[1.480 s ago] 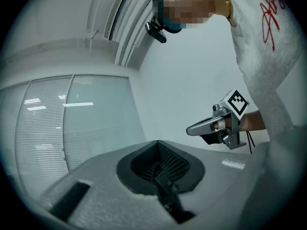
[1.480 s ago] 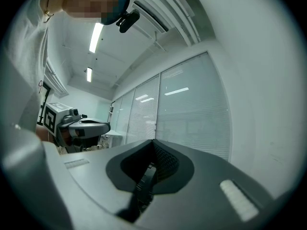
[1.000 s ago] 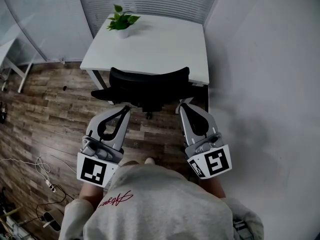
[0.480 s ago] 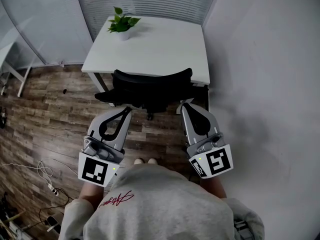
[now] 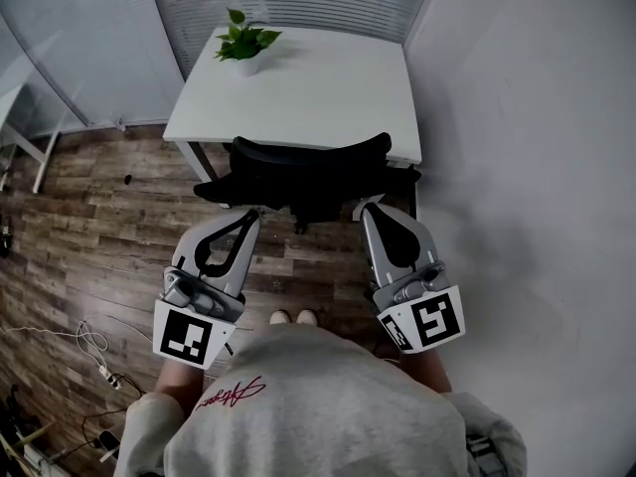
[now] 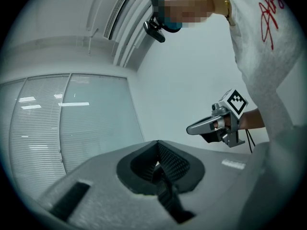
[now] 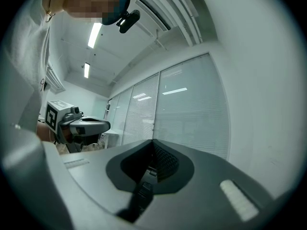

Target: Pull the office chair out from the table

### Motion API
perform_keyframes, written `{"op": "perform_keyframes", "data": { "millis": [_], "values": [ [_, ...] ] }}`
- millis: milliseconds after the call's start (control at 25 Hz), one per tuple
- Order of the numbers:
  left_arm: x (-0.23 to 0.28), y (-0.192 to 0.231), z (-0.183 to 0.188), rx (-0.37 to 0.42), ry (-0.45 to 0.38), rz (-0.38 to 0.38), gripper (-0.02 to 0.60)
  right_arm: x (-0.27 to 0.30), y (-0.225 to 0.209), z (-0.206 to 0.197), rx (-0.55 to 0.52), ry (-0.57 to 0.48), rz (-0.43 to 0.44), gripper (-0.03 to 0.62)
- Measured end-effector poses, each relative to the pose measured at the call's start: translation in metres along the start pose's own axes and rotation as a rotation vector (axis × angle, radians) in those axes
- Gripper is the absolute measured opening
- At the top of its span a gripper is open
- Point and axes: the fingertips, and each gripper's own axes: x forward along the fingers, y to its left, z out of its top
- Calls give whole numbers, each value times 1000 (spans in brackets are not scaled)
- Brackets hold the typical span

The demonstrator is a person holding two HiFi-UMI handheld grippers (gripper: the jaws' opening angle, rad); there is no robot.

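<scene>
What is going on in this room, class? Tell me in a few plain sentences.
A person stands facing a black office chair pushed in against a white table, which holds a potted plant. The person holds the left tongs and the right tongs level towards the chair. Both are shut and empty, so the chair is not yet gripped.

Quantities recorded:

- Counter (image 5: 328, 97): one.
- Potted plant (image 5: 244, 48): one, standing on the counter at its far left corner.
- Office chair (image 5: 308, 167): one, against the counter's near edge.
- Grippers: two, both on the near side of the counter, namely the left gripper (image 5: 250, 215) and the right gripper (image 5: 368, 210).
- Marker cubes: two, one per gripper, namely the left marker cube (image 5: 189, 336) and the right marker cube (image 5: 425, 321).
- Shoe tips (image 5: 281, 318): two, on the floor short of the counter.
</scene>
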Motion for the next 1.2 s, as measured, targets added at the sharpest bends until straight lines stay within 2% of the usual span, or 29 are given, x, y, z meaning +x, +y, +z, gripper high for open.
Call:
{"op": "perform_keyframes", "data": {
  "millis": [360,680,840,1080,1200],
  "values": [
    [-6,12,-10,-15,23,8,-6,7,3,-2,-51,20,19,2],
    [-8,17,-28,-33,84,13,-6,11,2,-19,-144,81,59,2],
    [-11,16,-37,-48,108,16,-6,13,4,-25,-162,79,66,2],
    [-11,18,-62,-4,186,-16,18,18,-8,-39,-191,105,67,3],
    [-12,20,-73,53,236,-50,38,19,-9,-48,-238,137,92,8]
  ]
}}
